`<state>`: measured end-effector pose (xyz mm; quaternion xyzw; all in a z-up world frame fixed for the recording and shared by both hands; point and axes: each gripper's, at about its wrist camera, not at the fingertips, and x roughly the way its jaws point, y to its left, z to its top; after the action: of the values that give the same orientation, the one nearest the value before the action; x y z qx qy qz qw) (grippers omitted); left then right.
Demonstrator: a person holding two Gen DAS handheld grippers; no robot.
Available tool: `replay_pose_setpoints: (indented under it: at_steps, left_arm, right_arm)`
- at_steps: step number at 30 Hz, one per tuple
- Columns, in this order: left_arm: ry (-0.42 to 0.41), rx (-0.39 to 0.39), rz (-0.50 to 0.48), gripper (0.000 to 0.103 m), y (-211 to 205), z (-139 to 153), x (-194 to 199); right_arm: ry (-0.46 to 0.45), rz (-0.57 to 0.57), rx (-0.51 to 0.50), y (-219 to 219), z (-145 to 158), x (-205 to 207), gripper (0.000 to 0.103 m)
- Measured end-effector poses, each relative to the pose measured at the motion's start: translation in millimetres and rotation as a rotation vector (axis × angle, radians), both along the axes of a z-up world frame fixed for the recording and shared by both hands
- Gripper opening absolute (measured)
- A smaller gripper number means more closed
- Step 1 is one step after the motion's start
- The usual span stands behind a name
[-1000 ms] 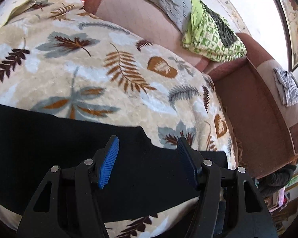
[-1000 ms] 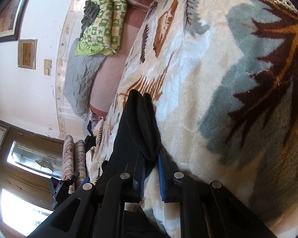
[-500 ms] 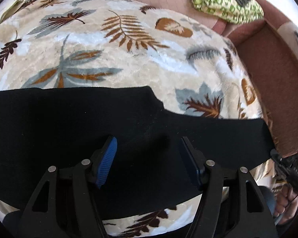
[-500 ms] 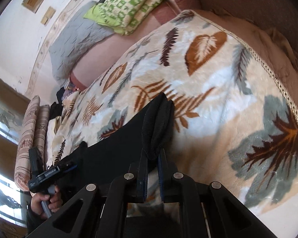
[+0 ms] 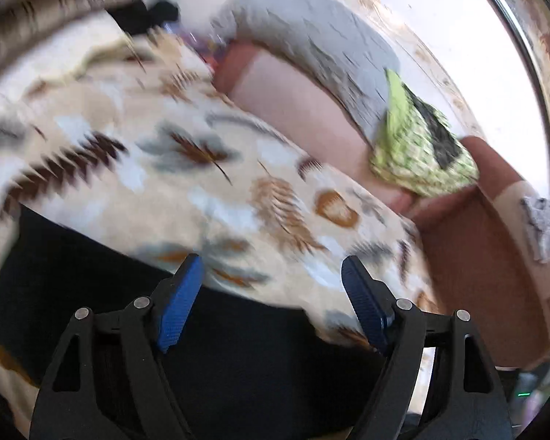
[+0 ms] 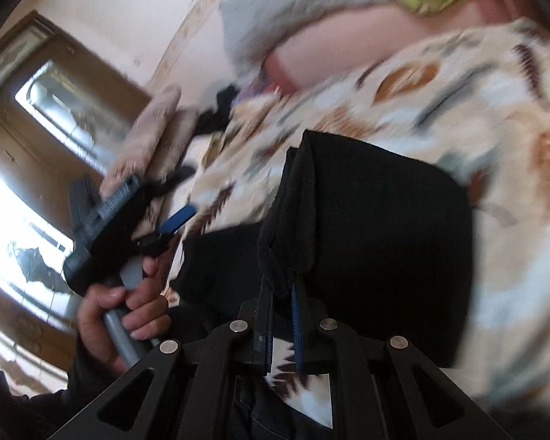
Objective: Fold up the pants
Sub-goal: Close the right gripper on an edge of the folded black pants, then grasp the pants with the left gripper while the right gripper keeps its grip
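The black pants (image 5: 238,348) lie on a leaf-patterned blanket (image 5: 220,190). My left gripper (image 5: 271,286) is open and empty, its blue pads above the pants' far edge. In the right wrist view my right gripper (image 6: 280,315) is shut on a bunched end of the pants (image 6: 293,220), and the cloth (image 6: 385,238) is doubled over itself on the blanket (image 6: 495,128). The left gripper (image 6: 172,220) shows there too, held in a hand at the left. Both views are blurred by motion.
A pinkish-brown sofa back (image 5: 293,106) runs behind the blanket, with a grey quilt (image 5: 311,47) and a green patterned cloth (image 5: 421,150) on it. A brown seat (image 5: 476,264) lies at the right. A wooden door with glass (image 6: 55,110) is at the left.
My right gripper has carried the pants' end leftward over the rest, so the cloth is now doubled. My left gripper has lifted and tilted up, staying open.
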<state>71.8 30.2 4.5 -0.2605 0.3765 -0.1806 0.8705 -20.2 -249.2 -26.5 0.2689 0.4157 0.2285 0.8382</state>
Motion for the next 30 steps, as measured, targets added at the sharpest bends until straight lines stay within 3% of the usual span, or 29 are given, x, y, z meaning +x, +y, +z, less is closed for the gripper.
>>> replay_pose_setpoints:
  at_steps: [4,10,13,17,18,21,22,24,26,27,30]
  left_arm:
    - [-0.028,0.020,-0.019,0.078,-9,0,-3]
    - [0.004,-0.002,-0.009,0.078,-11,-4,4]
    - [0.016,0.002,-0.024,0.078,-13,-5,5]
    - [0.022,0.020,-0.096,0.078,-26,-5,3]
    - [0.024,0.014,-0.152,0.078,-34,-5,3]
    - [0.049,-0.060,-0.357,0.078,-60,-9,3]
    - [0.082,-0.082,-0.435,0.078,-74,-12,4]
    - [0.155,-0.110,-0.517,0.078,-94,-20,6]
    - [0.215,-0.095,-0.521,0.078,-109,-28,11]
    - [0.243,-0.054,-0.471,0.078,-111,-35,16]
    - [0.336,-0.002,-0.408,0.076,-106,-60,25]
  right_arm:
    - [0.042,0.050,-0.028,35,-25,13,0.008]
    - [0.062,0.045,-0.058,51,-48,23,0.008]
    - [0.045,0.027,-0.007,49,-64,22,0.009]
    - [0.074,0.066,0.098,38,-51,11,0.023]
    - [0.070,0.081,0.135,29,-42,2,0.023]
    - [0.049,0.018,-0.006,5,-18,-21,0.028]
    - [0.053,-0.059,-0.088,-12,-13,-30,0.028]
    - [0.091,-0.216,-0.114,-38,-12,-37,0.028]
    - [0.118,-0.319,-0.164,-47,-13,-35,0.028]
    - [0.138,-0.364,-0.231,-45,-15,-28,0.028]
    - [0.118,-0.314,-0.255,-28,-19,-13,0.029]
